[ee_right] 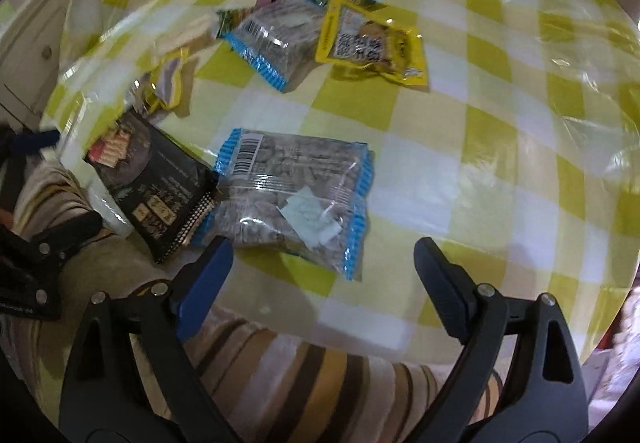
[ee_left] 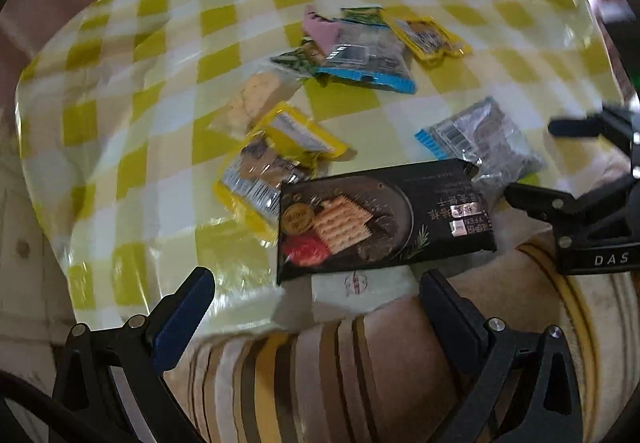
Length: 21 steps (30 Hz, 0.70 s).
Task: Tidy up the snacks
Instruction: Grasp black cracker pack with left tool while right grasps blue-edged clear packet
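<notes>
Nearest in both views lay striped fabric (ee_left: 304, 371), brown, cream and mustard bands, below the table edge. Over it the left gripper (ee_left: 316, 307) stood with its jaws spread wide and nothing between them; the right gripper (ee_right: 322, 283) was likewise agape and empty, its blue left pad just beside a clear packet.

Just past the left gripper, a black cracker pack (ee_left: 384, 219) lay flat at the near edge of the checked table (ee_left: 168, 55), one corner hanging slightly off it. Its far right corner touched the clear packet with blue ends (ee_right: 292, 195) (barcode up, a small white sachet inside). To the left of the cracker pack two yellow packets (ee_left: 276, 159) overlapped, and a pale biscuit pack (ee_left: 256, 99) lay just beyond them.

Farther back, well apart from the near group, sat a loose heap: a second blue-ended packet (ee_left: 364, 59), a yellow pouch (ee_right: 368, 43) beside it, a green wrapper (ee_left: 300, 61) and something pink (ee_left: 316, 29) tucked beneath (too blurred to name).
</notes>
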Each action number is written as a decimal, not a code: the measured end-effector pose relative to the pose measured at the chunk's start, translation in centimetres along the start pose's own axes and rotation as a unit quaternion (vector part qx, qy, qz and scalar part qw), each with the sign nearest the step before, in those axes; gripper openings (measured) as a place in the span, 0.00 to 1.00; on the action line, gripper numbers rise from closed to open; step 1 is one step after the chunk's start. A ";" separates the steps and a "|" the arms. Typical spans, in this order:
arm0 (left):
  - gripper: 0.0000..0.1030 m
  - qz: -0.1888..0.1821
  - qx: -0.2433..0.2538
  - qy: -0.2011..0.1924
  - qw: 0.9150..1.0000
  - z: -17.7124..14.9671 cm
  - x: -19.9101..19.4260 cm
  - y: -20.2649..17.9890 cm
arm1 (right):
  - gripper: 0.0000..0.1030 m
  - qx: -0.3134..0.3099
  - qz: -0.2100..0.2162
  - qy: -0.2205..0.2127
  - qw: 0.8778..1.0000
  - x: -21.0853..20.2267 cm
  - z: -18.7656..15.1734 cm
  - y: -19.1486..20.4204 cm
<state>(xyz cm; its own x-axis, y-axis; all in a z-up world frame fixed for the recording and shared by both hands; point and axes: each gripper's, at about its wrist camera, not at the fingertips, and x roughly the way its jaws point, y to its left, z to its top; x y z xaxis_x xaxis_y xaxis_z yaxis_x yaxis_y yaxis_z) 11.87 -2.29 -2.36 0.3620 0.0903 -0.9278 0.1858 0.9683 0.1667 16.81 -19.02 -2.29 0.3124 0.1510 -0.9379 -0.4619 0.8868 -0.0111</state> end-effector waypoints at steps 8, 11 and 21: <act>1.00 0.024 0.081 -0.052 0.995 1.9 0.5 -2.3 | 0.92 -0.015 0.003 0.010 1.000 0.5 0.5 0.4; 0.99 0.007 0.107 -0.064 0.992 2.5 0.7 -2.7 | 0.92 -0.054 -0.012 0.004 0.998 0.1 0.5 1.1; 0.85 -0.110 0.146 -0.045 0.982 3.9 3.0 -1.9 | 0.92 -0.241 0.030 -0.016 0.970 0.6 2.4 3.5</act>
<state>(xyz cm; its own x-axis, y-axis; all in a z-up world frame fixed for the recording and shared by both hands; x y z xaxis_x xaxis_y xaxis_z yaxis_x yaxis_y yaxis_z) 16.18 -4.79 -4.17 0.3603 -0.1461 -0.9213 0.5170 0.8534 0.0669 17.39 -14.75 -2.00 0.2949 0.2155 -0.9309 -0.8122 0.5697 -0.1254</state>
